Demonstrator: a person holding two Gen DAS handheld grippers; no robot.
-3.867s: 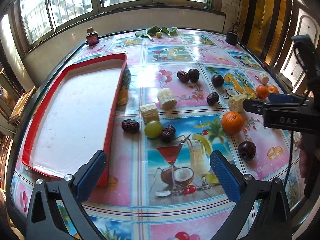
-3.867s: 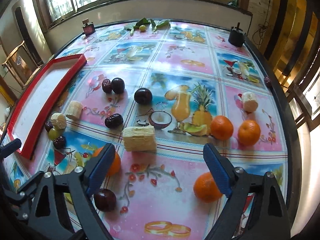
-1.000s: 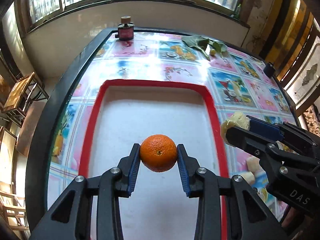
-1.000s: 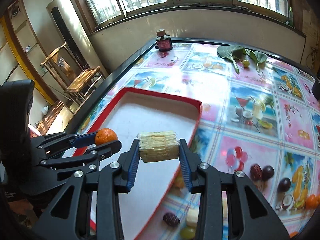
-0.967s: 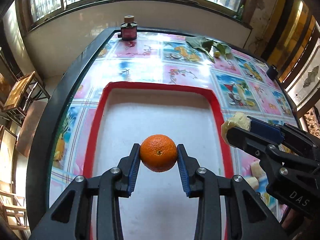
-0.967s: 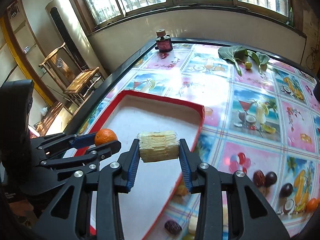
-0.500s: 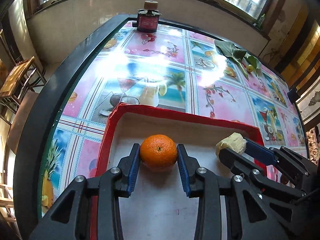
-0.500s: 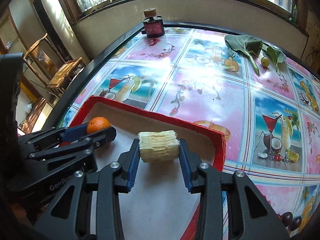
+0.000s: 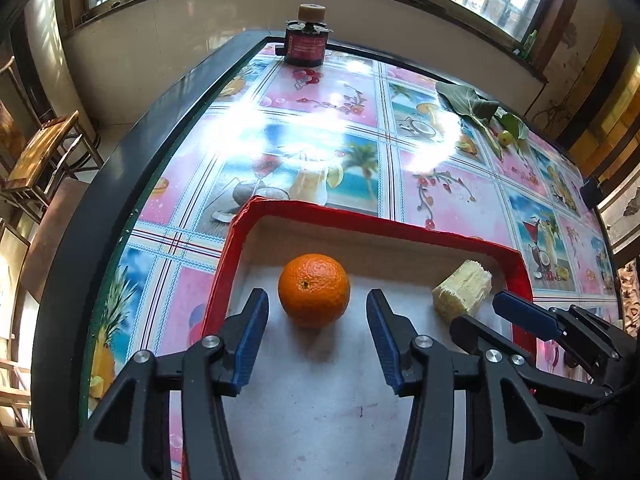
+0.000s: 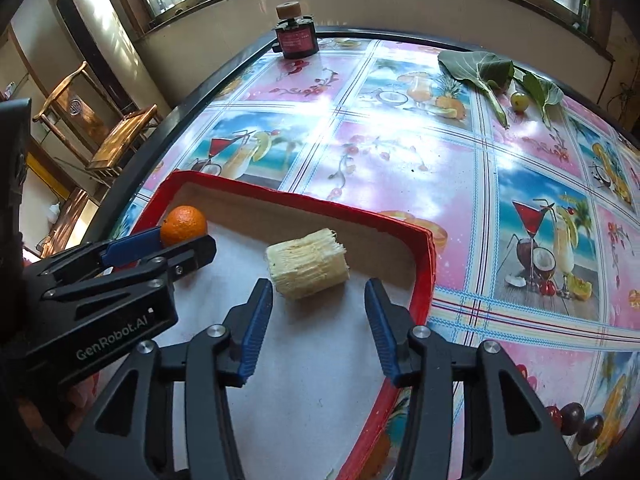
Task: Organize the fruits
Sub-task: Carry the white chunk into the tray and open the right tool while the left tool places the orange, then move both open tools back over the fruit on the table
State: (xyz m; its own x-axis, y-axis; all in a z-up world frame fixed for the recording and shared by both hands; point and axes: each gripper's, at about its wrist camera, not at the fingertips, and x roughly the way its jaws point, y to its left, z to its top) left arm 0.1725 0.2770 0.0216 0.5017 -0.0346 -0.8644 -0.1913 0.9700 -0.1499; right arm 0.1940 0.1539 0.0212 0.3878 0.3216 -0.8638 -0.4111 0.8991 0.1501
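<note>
An orange (image 9: 314, 290) rests on the white floor of the red-rimmed tray (image 9: 360, 222), near its far left corner. My left gripper (image 9: 316, 320) stands open around it, jaws apart from the fruit. A pale yellow sugarcane piece (image 10: 307, 263) lies in the tray's far right part, also seen as the sugarcane piece (image 9: 462, 291) from the left wrist. My right gripper (image 10: 316, 312) is open just behind it, touching nothing. From the right wrist view the orange (image 10: 184, 225) shows beside the left gripper's fingers (image 10: 132, 249).
A dark red jar with a cork (image 9: 306, 46) stands at the table's far edge. Green leaves and a small green fruit (image 10: 519, 101) lie at the far right. Dark plums (image 10: 573, 418) sit at the lower right, outside the tray. A wooden chair (image 10: 116, 128) stands left of the table.
Both grippers have opened: the orange and the sugarcane piece, held half a second ago, now lie on the tray floor. Both grippers moved toward the tray's far end.
</note>
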